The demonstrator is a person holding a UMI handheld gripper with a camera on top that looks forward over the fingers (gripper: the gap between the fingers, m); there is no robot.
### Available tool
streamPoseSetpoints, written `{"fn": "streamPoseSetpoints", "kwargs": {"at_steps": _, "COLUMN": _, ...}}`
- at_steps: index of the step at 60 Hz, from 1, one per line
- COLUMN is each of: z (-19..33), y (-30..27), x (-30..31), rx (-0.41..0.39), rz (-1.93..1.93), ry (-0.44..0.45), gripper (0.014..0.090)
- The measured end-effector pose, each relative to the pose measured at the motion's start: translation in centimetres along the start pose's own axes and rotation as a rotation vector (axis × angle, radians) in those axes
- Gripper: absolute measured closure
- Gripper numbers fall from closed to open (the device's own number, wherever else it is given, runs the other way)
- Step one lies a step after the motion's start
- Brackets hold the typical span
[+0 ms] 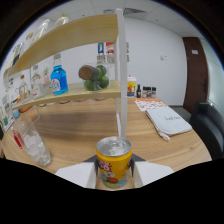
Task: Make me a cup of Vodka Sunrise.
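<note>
A yellow drink can [114, 162] with a silver top stands upright between my gripper's [114, 172] two fingers, which press on both its sides. The can is held above the wooden table [90, 130]. A clear glass [31, 141] with ice cubes and a red straw stands to the left of the fingers. On the lower shelf [75, 93] beyond the can a blue bottle [59, 78] stands, with green limes [97, 80] in a glass jar to its right.
A white post [121, 75] of the wooden shelf unit rises just beyond the can. A white cloth bag [167, 121] lies on the table to the right. Small bottles [145, 91] stand at the far table edge. A dark chair [210, 125] sits right.
</note>
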Motion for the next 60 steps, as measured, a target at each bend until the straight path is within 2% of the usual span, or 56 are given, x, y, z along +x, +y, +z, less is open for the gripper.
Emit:
{"fn": "streamPoseSetpoints", "kwargs": {"at_steps": 7, "z": -0.4, "y": 0.3, "x": -0.2, "rx": 0.015, "rz": -0.049, "ry": 0.008, "gripper": 0.0511}}
{"fn": "streamPoseSetpoints", "kwargs": {"at_steps": 16, "z": -0.9, "y": 0.9, "x": 0.3, "rx": -0.009, "rz": -0.025, "ry": 0.039, "gripper": 0.0489}}
{"fn": "streamPoseSetpoints", "kwargs": {"at_steps": 18, "z": -1.2, "y": 0.9, "x": 0.5, "rx": -0.012, "rz": -0.026, "ry": 0.053, "gripper": 0.0455}}
{"fn": "streamPoseSetpoints", "kwargs": {"at_steps": 22, "z": -1.9, "y": 0.5, "x": 1.0, "rx": -0.019, "rz": -0.037, "ry": 0.091, "gripper": 0.0279}}
{"fn": "streamPoseSetpoints", "kwargs": {"at_steps": 26, "z": -3.1, "y": -0.7, "x": 0.8, "rx": -0.005, "rz": -0.046, "ry": 0.108, "gripper": 0.0182}}
{"fn": "streamPoseSetpoints", "kwargs": {"at_steps": 32, "z": -5.6, "y": -3.5, "x": 0.0, "rx": 0.031, "rz": -0.05, "ry": 0.122, "gripper": 0.0182}}
{"fn": "streamPoseSetpoints", "kwargs": {"at_steps": 33, "z": -6.1, "y": -4.0, "x": -0.3, "rx": 0.041, "rz": -0.048, "ry": 0.124, "gripper": 0.0227}}
{"fn": "streamPoseSetpoints", "kwargs": {"at_steps": 34, "z": -6.6, "y": -4.6, "x": -0.6, "rx": 0.051, "rz": -0.045, "ry": 0.124, "gripper": 0.0182}}
{"fn": "streamPoseSetpoints", "kwargs": {"at_steps": 45, "z": -12.0, "y": -9.1, "x": -6.7, "rx": 0.123, "rz": -0.034, "ry": 0.084, "gripper": 0.019}}
{"fn": "streamPoseSetpoints", "kwargs": {"at_steps": 53, "z": -14.0, "y": -8.9, "x": -12.5, "rx": 0.141, "rz": -0.033, "ry": 0.025, "gripper": 0.0182}}
{"fn": "streamPoseSetpoints", "kwargs": {"at_steps": 60, "z": -14.3, "y": -6.8, "x": -16.8, "rx": 0.118, "rz": -0.056, "ry": -0.014, "gripper": 0.0185}}
